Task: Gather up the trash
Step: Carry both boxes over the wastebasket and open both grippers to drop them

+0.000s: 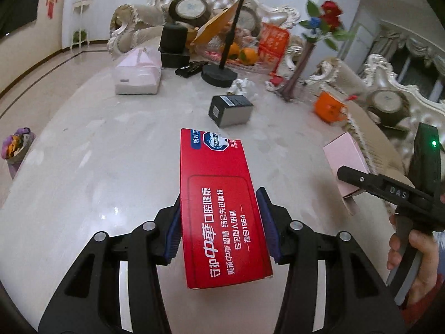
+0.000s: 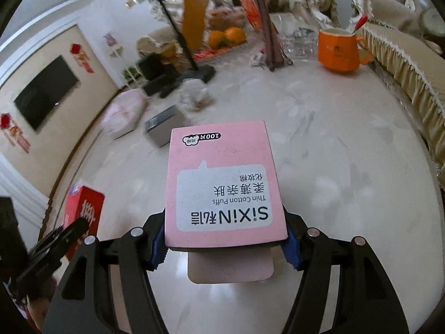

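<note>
Left gripper [image 1: 221,224]: blue-padded fingers [image 1: 266,217] pinched on both long sides of a long red cardboard toothpaste box with white Chinese lettering [image 1: 222,208], held lifted above the pale marble tabletop [image 1: 97,167], far end pointing toward a small black-and-silver carton [image 1: 230,110] lying near the table's middle. Right gripper [image 2: 224,246]: blue pads [image 2: 292,250] clamped on the near edges of a flat pink cardboard box of cotton puffs, white "SiXiN" label [image 2: 222,183], also raised off the marble, its reflection showing below. In the right wrist view the red box shows again to the left of the pink one [image 2: 83,211], well apart from it. Beyond the black-and-silver carton: a crumpled white tissue lump [image 1: 241,85] just behind it, then a black round-based stand with a thin pole [image 1: 219,75], and a clear glass tray holding oranges [image 1: 244,55]. Left of the carton, well apart, a pale pink bagged packet [image 1: 139,72]. Right of the carton, an orange ceramic mug [image 2: 338,51] near the table edge, a red-handled item standing in it; a dark slender vase with red flowers [image 1: 300,66] between mug and carton. Motion blur on the far objects in the right wrist view.
</note>
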{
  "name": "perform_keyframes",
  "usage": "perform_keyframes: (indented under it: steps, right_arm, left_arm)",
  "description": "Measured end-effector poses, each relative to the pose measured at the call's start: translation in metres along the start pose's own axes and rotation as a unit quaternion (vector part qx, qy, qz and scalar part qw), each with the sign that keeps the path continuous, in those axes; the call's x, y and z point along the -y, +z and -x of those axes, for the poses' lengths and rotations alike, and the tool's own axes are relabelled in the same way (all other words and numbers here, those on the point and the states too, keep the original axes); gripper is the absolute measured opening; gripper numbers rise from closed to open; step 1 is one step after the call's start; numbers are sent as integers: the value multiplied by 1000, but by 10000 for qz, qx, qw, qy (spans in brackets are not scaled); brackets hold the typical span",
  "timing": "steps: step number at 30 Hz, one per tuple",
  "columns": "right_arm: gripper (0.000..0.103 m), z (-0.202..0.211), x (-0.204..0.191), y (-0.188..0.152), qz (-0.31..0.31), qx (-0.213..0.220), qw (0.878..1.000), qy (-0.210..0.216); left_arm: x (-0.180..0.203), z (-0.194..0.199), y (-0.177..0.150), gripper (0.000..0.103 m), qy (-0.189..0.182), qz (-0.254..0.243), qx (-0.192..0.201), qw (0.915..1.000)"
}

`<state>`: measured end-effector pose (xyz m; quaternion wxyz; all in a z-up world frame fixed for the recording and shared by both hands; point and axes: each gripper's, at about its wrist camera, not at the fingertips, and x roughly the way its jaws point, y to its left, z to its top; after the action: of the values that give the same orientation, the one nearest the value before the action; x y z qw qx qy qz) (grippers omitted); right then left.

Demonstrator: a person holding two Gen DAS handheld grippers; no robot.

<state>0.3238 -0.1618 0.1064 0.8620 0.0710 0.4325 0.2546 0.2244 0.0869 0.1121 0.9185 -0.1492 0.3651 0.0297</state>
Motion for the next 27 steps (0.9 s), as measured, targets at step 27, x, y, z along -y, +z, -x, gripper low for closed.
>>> perform_keyframes:
  steps: [27]
  right_arm:
    - [62, 68, -57, -312, 459, -1441, 9884, 130]
  left_arm:
    - [9, 72, -302, 49, -453, -749, -2106, 9736]
